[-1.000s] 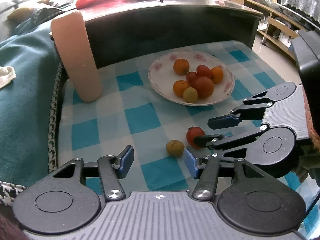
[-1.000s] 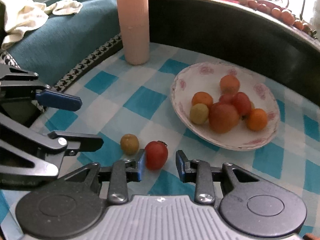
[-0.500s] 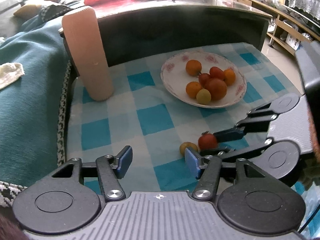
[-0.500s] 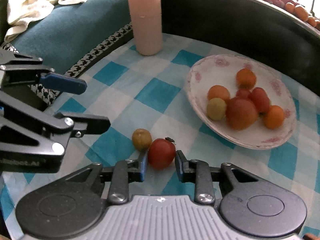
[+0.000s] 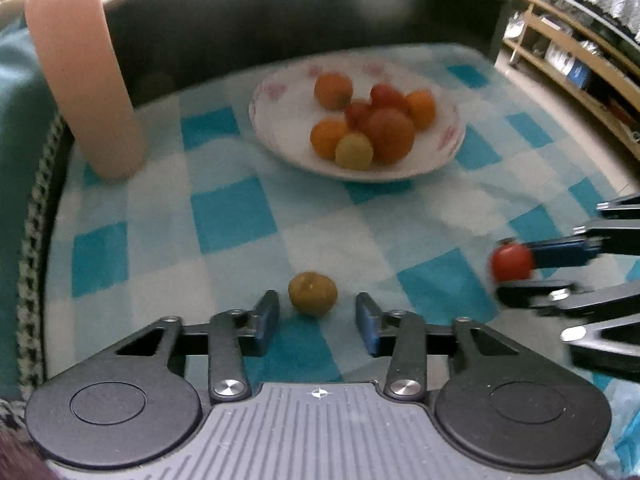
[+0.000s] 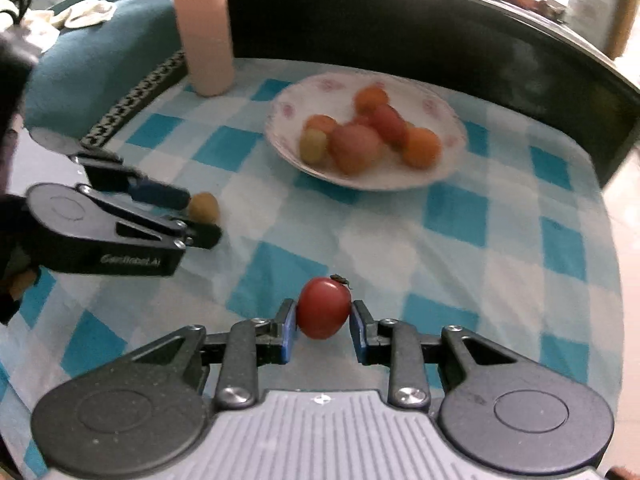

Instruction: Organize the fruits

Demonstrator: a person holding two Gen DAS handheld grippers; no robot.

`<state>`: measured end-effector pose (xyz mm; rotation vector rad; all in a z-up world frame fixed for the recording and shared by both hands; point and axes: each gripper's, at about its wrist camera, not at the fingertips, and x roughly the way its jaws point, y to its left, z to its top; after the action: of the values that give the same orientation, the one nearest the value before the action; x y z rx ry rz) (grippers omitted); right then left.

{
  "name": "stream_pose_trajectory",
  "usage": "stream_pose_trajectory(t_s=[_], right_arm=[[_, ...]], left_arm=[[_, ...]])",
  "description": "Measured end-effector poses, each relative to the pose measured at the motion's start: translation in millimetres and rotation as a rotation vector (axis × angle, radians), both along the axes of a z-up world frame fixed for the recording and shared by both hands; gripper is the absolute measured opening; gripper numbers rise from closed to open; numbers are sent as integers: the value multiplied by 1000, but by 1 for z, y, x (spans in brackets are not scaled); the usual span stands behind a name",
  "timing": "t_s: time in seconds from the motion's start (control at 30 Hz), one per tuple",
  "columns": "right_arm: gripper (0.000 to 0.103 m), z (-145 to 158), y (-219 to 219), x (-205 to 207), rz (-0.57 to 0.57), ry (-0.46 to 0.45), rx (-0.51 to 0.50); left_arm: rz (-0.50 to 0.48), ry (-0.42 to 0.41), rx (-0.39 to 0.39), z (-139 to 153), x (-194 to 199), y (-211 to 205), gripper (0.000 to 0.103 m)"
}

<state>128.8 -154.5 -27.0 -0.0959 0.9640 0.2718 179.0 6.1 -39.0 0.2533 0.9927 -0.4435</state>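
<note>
The red tomato (image 6: 323, 307) is now pinched between the pads of the right tool (image 6: 323, 320) and appears lifted clear of the checked cloth (image 6: 460, 216) on the table; half a sec. ago it was only bracketed, w/ the pads just beside it and the fruit resting on the cloth. So the grasp is judged done, and the carry to the plate (image 6: 452, 160), ahead of this tool and slightly right, is what's left for this fruit.

The left tool (image 5: 316, 320) is spread, w/ the yellow-green fruit (image 5: 313, 293) now centred just ahead of its gap, untouched on the cloth. Earlier that fruit sat off to the tool's right side, beside the tomato; the two fruits are now well apart. A second pick is judged to be lined up. Plate contents look unchanged, approx. seven fruits.
</note>
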Motion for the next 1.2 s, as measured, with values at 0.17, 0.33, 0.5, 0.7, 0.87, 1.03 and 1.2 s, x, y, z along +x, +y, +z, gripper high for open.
stream_pose_trajectory(t_s=[0.17, 0.33, 0.5, 0.7, 0.87, 1.03, 1.2], right_arm=[[43, -3, -4, -8, -19, 3, -10], [43, -6, 1, -12, 9, 13, -24], [43, -3, -4, -24, 25, -11, -50], [43, -3, -4, -48, 28, -7, -58], [43, -12, 5, -74, 46, -27, -113], [44, -14, 4, -80, 14, -34, -116], [45, -18, 2, -80, 4, -38, -112]], left_arm=[[23, -19, -17, 2, -3, 0, 34], [9, -34, 15, 4, -11, -8, 33], [-8, -42, 36, 14, -41, -17, 33], [-4, -25, 56, 14, -84, -17, 34], [-4, -21, 75, 3, -107, -17, 34], [10, -36, 61, 2, -108, -13, 38], [8, -67, 84, 1, -112, -14, 49]])
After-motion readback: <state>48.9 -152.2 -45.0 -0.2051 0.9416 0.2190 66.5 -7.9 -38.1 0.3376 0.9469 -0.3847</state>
